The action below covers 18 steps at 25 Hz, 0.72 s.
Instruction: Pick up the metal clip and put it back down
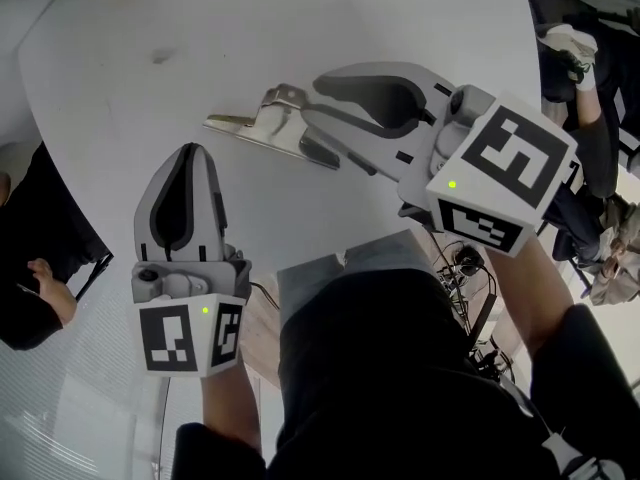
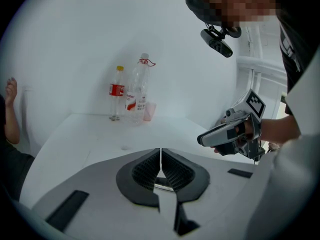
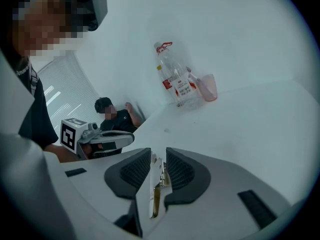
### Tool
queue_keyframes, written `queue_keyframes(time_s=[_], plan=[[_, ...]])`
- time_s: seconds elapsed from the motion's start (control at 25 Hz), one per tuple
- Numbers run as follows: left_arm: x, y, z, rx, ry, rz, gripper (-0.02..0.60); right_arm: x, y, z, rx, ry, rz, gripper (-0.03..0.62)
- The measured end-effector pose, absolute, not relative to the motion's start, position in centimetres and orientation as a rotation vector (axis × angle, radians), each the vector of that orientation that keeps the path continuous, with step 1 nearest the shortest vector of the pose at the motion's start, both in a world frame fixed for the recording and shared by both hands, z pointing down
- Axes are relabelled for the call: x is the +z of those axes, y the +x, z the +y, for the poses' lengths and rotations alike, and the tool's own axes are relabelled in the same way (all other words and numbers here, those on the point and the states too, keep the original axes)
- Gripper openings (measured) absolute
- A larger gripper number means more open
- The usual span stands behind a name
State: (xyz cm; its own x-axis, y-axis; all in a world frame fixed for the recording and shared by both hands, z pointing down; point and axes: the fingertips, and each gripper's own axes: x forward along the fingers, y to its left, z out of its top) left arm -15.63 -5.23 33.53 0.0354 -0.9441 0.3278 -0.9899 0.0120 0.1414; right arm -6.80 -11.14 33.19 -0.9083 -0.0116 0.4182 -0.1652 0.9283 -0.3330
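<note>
The metal clip [image 1: 262, 125] is a flat silver piece that points left over the white table [image 1: 300, 18]. My right gripper [image 1: 318, 128] reaches in from the right and is shut on the clip's right end. In the right gripper view the clip [image 3: 156, 184] stands edge-on between the two dark pads [image 3: 135, 171]. I cannot tell whether it touches the table. My left gripper [image 1: 188, 153] hovers near the table's front edge, below and left of the clip, and is shut on nothing. In the left gripper view its pads [image 2: 147, 169] meet with only bare table beyond.
Two clear bottles [image 2: 136, 91] with red labels and a pink cup [image 2: 149, 111] stand at the table's far side, and they show again as bottles [image 3: 175, 81] in the right gripper view. A seated person [image 3: 112, 116] is beside the table. A small dark mark [image 1: 160, 56] lies far left.
</note>
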Motion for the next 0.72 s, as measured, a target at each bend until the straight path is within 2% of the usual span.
queue_keyframes(time_s=[0.04,0.12,0.2,0.36,0.72], plan=[[32.9,-15.6,-5.2,0.182,2.001,-1.973,0.023,32.7,-6.7,-11.1,0.489,0.136,-2.675,0.104],[31.8,-15.6,-5.1,0.164,2.019,-1.984,0.023,31.6,-6.4,-11.1,0.458,0.164,-2.689,0.047],[30.8,-15.6,-4.9,0.163,2.028,-1.99,0.023,30.5,-6.2,-11.2,0.465,0.206,-2.7,0.02],[29.0,-14.9,-4.2,0.181,2.066,-1.983,0.023,28.4,-5.6,-11.2,0.547,0.27,-2.723,0.018],[24.1,-13.9,-2.9,0.165,2.141,-2.006,0.023,22.8,-5.1,-9.5,0.395,0.285,-2.783,0.018]])
